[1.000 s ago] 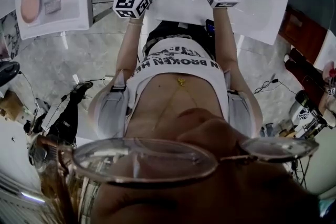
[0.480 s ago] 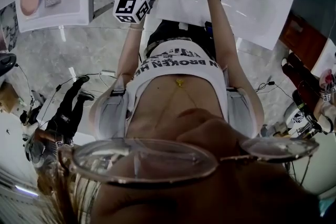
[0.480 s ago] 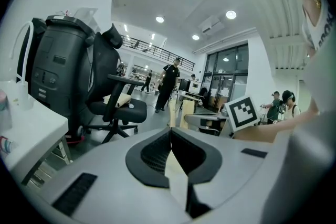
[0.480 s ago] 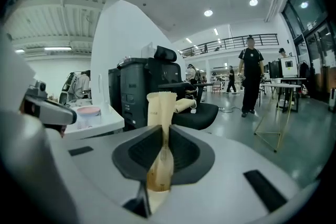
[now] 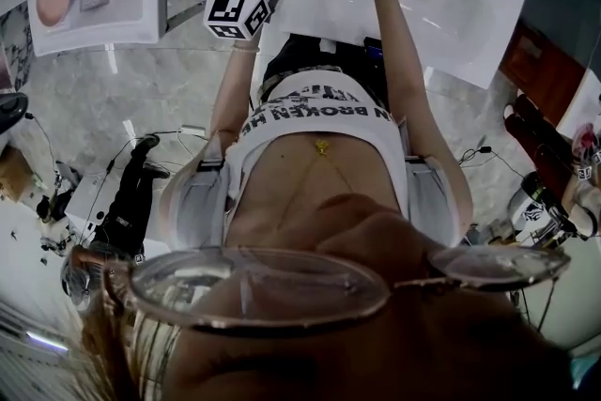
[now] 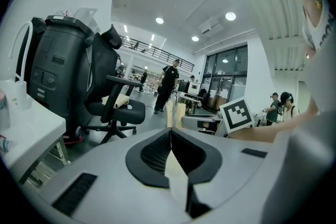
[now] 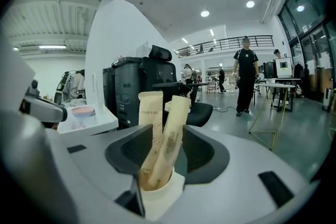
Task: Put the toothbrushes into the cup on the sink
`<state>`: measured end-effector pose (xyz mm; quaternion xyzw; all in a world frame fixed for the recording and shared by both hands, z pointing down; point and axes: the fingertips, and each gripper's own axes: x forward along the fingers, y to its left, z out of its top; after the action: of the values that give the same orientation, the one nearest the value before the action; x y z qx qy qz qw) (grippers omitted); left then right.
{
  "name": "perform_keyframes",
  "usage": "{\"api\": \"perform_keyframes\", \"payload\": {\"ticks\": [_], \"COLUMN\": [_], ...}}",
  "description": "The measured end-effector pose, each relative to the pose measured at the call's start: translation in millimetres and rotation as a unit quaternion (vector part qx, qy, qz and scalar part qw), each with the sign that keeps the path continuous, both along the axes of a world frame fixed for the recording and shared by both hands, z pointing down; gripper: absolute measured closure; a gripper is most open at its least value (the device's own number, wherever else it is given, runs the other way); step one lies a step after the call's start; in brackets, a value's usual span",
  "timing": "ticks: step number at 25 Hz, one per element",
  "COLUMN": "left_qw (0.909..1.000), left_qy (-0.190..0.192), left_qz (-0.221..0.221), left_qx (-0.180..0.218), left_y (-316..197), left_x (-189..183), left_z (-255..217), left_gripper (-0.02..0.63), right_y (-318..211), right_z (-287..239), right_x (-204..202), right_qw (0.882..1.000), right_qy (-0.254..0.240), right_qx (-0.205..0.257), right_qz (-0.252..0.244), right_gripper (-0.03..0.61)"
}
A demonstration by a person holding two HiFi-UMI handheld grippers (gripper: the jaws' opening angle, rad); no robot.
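Grips a white cup with the right gripper above the table's far edge, two wrapped toothbrushes leaning inside it. Holds the left gripper pressed together, empty, beside the table's left edge.

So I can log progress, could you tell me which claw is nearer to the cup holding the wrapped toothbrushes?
Right. The right claw has the cup between its jaws, over the sink. The left claw, shut and empty, is off beside the sink.
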<state>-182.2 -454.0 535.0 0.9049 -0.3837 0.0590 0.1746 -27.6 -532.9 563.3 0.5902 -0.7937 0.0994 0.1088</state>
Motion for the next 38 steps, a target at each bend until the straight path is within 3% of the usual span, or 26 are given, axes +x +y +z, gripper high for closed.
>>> {"api": "perform_keyframes", "payload": {"ticks": [14, 15, 17, 18, 25, 38], "left_qw": [0.9999, 0.9999, 0.9997, 0.9997, 0.9983, 0.9923], "left_qy": [-0.010, -0.013, -0.017, -0.018, -0.016, -0.017], "left_qz": [0.008, 0.010, 0.015, 0.017, 0.052, 0.112], "left_qx": [-0.002, -0.003, -0.001, 0.001, 0.019, 0.051], "left_y": [8.0, 8.6, 8.8, 8.6, 16.4, 60.7], "left_x": [14.5, 16.3, 22.1, 25.7, 64.3, 141.4], "left_z": [3.0, 2.2, -1.0, -3.1, -17.6, -49.0], "left_gripper": [0.598, 0.598, 0.598, 0.598, 0.598, 0.598], "right_y": [24.8, 28.7, 37.1, 41.5, 81.7, 150.6], "right_z": [-1.4, -3.3, -8.1, -10.6, -31.0, -71.5], "right_x": [11.5, 10.8, 10.9, 10.4, 6.9, 35.4], "right_qw": [1.000, 1.000, 1.000, 1.000, 0.999, 0.999], "right_qy": [-0.004, -0.002, 0.004, 0.007, -0.001, -0.020], "right_qx": [-0.013, -0.011, -0.006, -0.004, -0.001, 0.029], "right_qz": [0.000, -0.003, -0.010, -0.015, -0.044, -0.023], "right_gripper": [0.408, 0.415, 0.512, 0.528, 0.549, 0.549]}}
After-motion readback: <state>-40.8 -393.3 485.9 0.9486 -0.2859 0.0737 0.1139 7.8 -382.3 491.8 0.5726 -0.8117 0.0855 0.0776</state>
